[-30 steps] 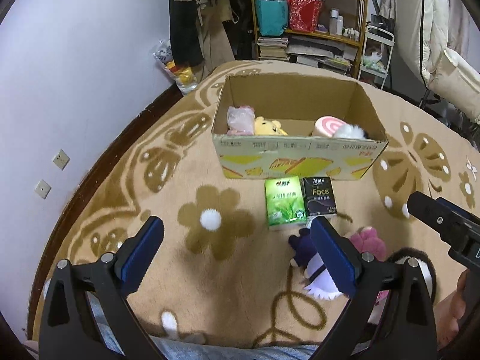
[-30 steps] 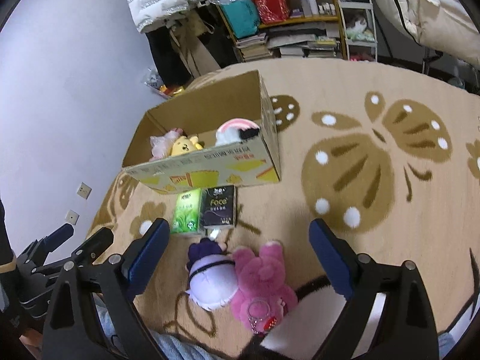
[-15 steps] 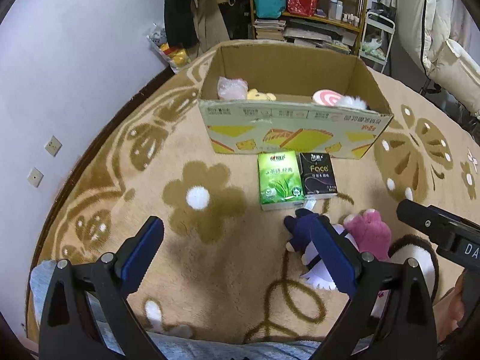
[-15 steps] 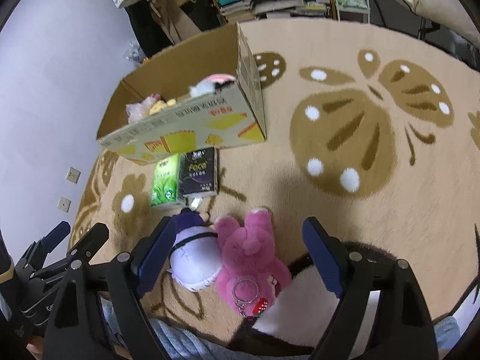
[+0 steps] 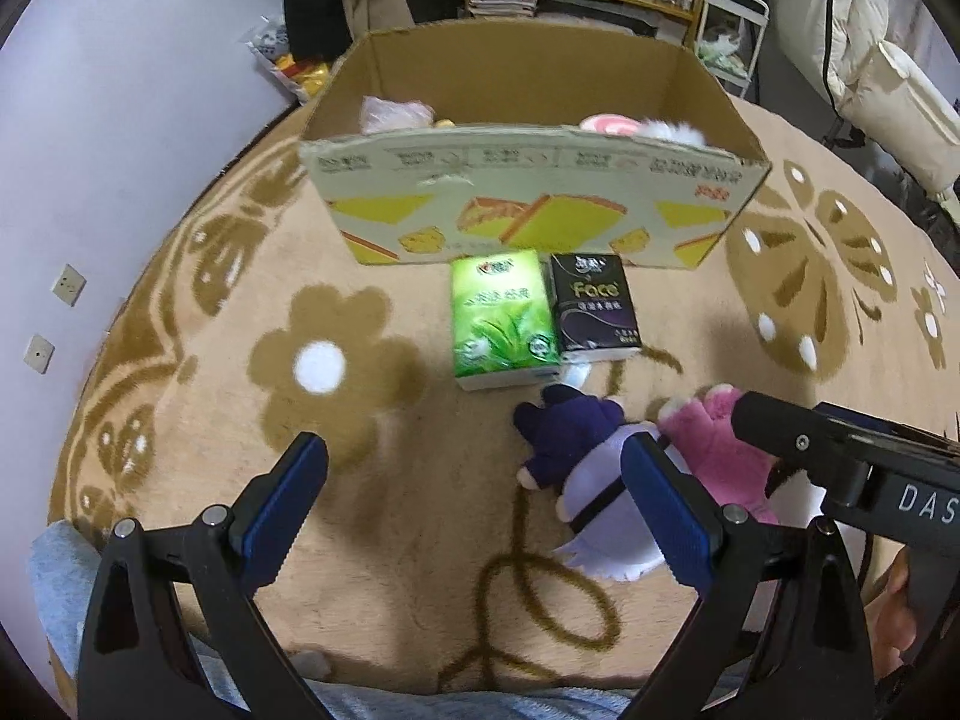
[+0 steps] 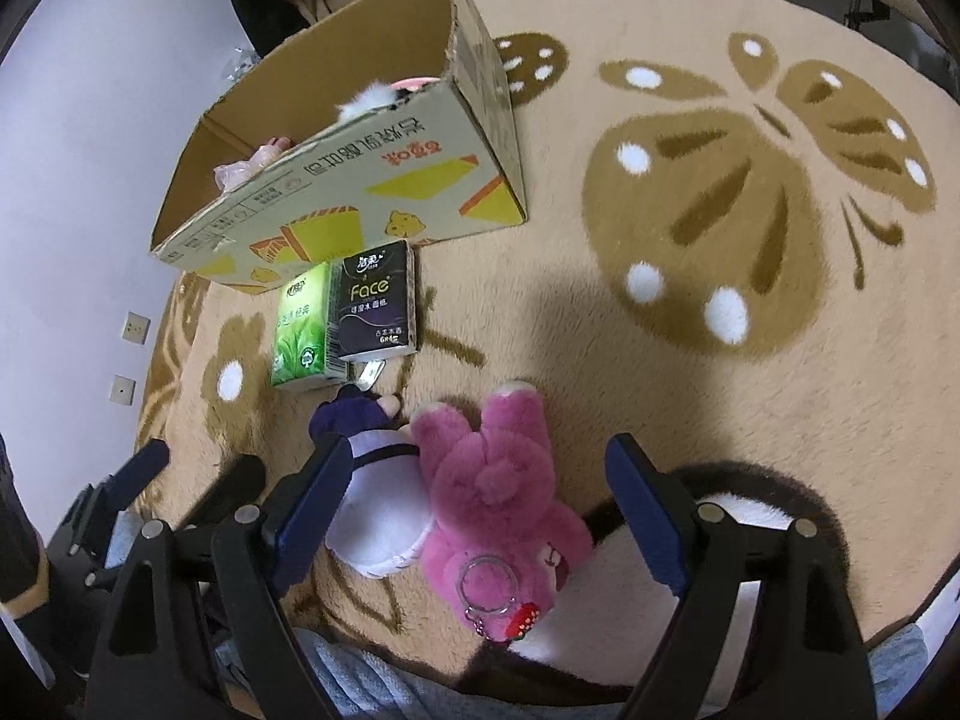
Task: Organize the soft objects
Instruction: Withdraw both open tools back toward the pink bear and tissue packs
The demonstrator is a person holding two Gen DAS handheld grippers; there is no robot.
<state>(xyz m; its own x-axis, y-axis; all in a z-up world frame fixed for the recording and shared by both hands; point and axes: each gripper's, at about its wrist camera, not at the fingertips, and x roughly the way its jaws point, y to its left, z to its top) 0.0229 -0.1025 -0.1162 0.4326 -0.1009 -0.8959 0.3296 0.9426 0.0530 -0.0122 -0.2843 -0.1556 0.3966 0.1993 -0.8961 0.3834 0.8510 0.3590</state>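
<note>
Carpet (image 6: 690, 360): floral | right gripper (image 6: 480, 480): fingers wide, just been closing, straddling pink plush bear (image 6: 492, 498) | left gripper (image 5: 474, 480): fingers wide, empty

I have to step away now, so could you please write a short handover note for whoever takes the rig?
Right gripper: jaws open, have just been narrowing, straddling the pink plush without pressing it.
Left gripper: open, empty, over bare carpet.
Purple plush lies beside the pink one; green tissue pack and black tissue pack lie before the cardboard box.
Done: some soft toys are in the box.
Left: both plushes and both packs.
</note>
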